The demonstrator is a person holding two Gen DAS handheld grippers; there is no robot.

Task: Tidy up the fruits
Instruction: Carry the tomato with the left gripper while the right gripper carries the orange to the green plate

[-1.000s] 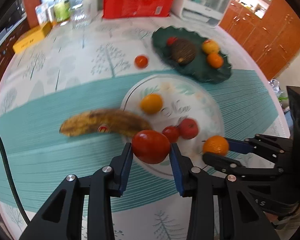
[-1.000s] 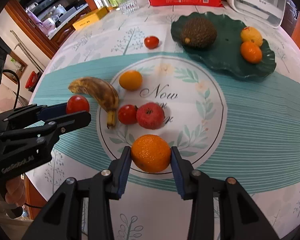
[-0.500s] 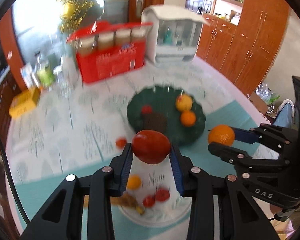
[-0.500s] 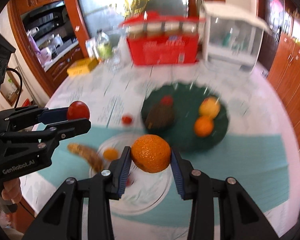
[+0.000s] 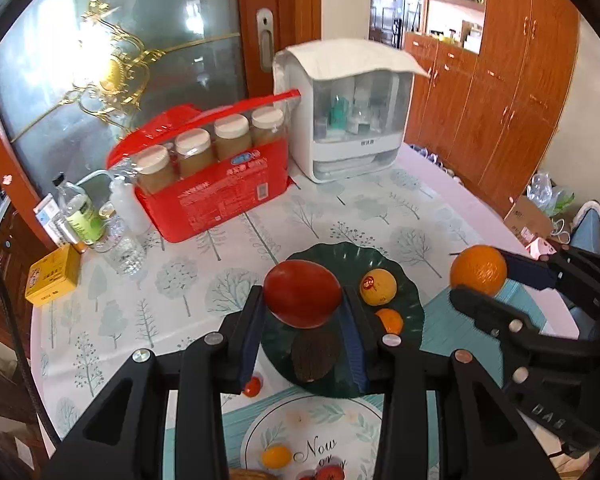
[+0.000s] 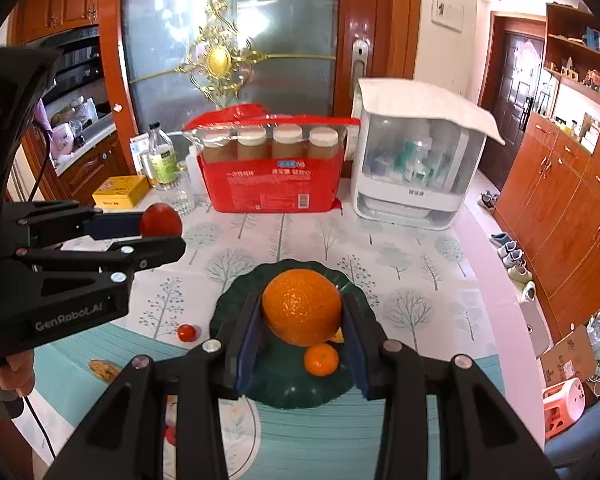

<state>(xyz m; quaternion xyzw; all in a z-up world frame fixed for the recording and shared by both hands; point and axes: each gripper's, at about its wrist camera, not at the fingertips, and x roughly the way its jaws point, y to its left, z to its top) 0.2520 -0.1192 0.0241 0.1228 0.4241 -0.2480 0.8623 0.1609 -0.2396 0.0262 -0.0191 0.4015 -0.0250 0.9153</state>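
My left gripper is shut on a red tomato and holds it in the air above the dark green leaf plate. My right gripper is shut on a large orange, also raised over that plate. The plate holds a yellow fruit, a small orange and a brown rough fruit. The right gripper with its orange shows at the right of the left wrist view; the left gripper with its tomato shows at the left of the right wrist view.
A small tomato lies on the cloth left of the green plate. A round white mat near me carries a small orange fruit and red fruits. A red jar pack, a white cabinet, bottles and a yellow box stand at the back.
Both grippers have risen from the white mat with their fruits and now hang over the green plate. The views have tilted up toward the back of the table.
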